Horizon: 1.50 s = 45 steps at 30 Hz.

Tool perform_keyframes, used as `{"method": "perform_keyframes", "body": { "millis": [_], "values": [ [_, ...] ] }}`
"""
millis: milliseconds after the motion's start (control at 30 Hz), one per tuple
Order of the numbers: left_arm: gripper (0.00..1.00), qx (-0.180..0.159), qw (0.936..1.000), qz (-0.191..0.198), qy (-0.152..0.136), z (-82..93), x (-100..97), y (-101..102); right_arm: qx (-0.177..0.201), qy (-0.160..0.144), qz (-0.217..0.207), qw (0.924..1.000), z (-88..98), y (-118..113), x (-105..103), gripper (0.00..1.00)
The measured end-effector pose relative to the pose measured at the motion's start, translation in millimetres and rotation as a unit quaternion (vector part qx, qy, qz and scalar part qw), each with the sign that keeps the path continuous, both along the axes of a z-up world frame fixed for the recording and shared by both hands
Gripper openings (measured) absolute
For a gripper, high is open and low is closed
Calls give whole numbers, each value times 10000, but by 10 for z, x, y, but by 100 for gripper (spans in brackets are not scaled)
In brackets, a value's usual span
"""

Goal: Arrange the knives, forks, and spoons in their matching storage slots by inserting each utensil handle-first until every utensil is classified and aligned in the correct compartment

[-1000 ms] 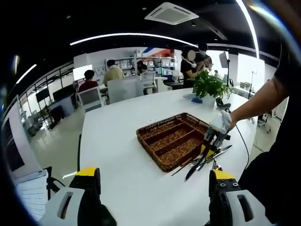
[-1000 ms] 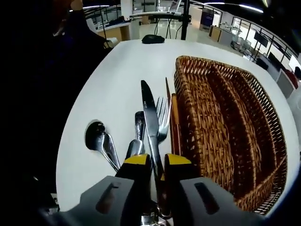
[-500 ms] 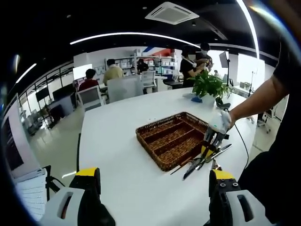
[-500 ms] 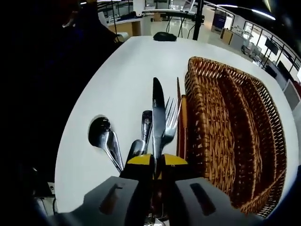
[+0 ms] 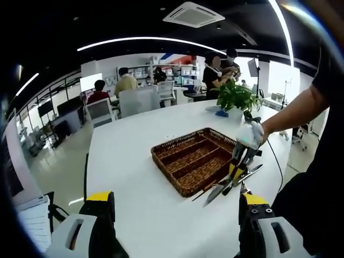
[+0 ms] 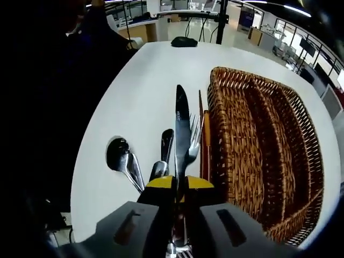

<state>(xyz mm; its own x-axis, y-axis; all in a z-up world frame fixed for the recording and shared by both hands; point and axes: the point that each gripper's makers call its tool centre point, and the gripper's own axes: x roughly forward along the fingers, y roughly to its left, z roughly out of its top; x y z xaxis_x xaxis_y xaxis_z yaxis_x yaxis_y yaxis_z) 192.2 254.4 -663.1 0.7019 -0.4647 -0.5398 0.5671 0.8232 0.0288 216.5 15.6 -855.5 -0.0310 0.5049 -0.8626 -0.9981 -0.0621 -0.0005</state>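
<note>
My right gripper (image 6: 180,183) is pinched tight on a knife (image 6: 181,126), blade pointing away from me, jaws pressed together on it near the handle end. In the left gripper view I see that same gripper (image 5: 235,171) to the right, w/ the knife (image 5: 216,191) slanting down toward the table (image 5: 129,177), a person's hand (image 5: 252,134) gripping the tool above it.

Under and beside the knife in the right gripper view: a fork (image 6: 192,145) just right of the blade, tines far; a spoon (image 6: 119,157) lying to the left, bowl far from me, on bare white table (image 6: 145,80); another spoon (image 6: 165,148) betw. that one and the knife (partly hidden by the blade). A thin reddish-brown stick (image 6: 205,137) lies along the near-left wall of the basket; can't tell what it is.

The wicker basket (image 6: 301,140) sits just right of the cutlery, long slots running away from me; I see nothing in them. In the left gripper view the basket (image 5: 161,150) is mid-table.

My left gripper (image 5: 174,207) is spread wide, jaws well apart, holding nothing, hovering near the table's near edge.

Far side of the table: a potted plant (image 5: 236,99). People sit and stand in the office behind.
</note>
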Motion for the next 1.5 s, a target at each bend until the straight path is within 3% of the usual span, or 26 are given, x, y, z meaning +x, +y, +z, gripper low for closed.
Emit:
{"method": "perform_keyframes", "body": {
  "millis": [833, 1500],
  "values": [
    [100, -132, 9991, -388, -68, 12, 149, -235, -232, -202, -344, 9989, 344, -123, 42, 3],
    [100, -205, 9986, -465, -151, 31, 195, -211, -483, -545, -321, 9968, 649, -203, 106, 2]
  ]
}}
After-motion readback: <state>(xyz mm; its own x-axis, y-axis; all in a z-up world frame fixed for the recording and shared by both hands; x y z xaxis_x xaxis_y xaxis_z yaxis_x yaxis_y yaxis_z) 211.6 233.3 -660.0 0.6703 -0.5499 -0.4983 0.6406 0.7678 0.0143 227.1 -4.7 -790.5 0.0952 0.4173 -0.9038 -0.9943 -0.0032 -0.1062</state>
